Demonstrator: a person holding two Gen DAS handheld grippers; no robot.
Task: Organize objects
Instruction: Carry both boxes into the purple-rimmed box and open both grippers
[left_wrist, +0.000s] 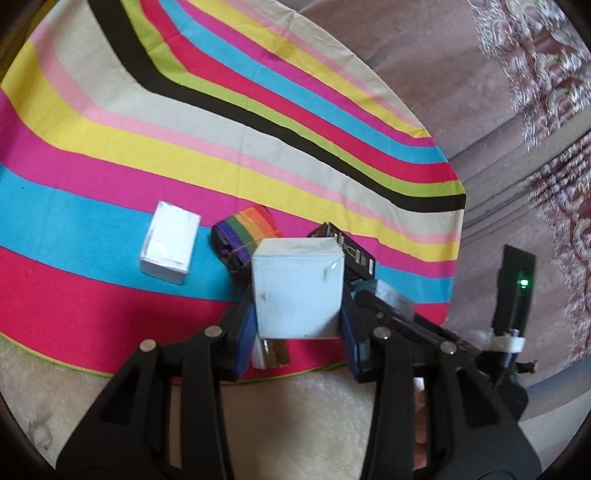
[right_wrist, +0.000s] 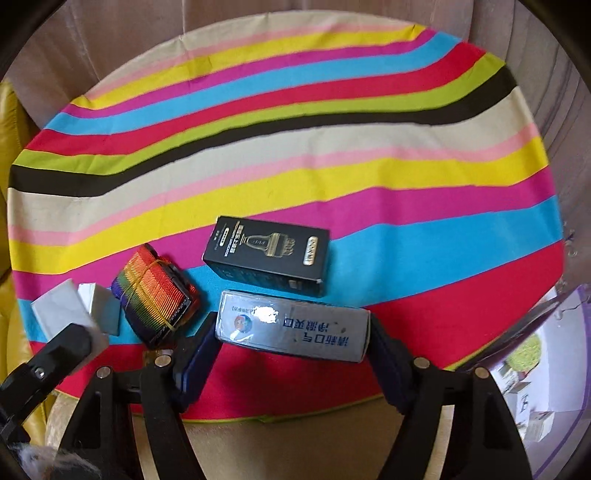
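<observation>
Left tool (left_wrist: 297, 325) grips a white box (left_wrist: 295, 291) between nearly closed pads, raised off the striped counter (left_wrist: 110, 147). Right tool (right_wrist: 291, 354) clamps the ends of a blue-lettered box (right_wrist: 293, 325), jaws about half open. Ahead of the tools, a black box (right_wrist: 267, 254), strap roll (right_wrist: 155, 295) and second white box (left_wrist: 170, 242) lie unsorted; most of the task appears to remain.

White box (left_wrist: 297, 291) gripped; grey carton (right_wrist: 293, 325) clamped lengthwise.

The far half of the striped table (right_wrist: 295, 122) lies bare; near the front edge, the black box (right_wrist: 267, 254), rainbow strap roll (right_wrist: 157, 291) and white box (left_wrist: 170, 242) crowd together.
</observation>
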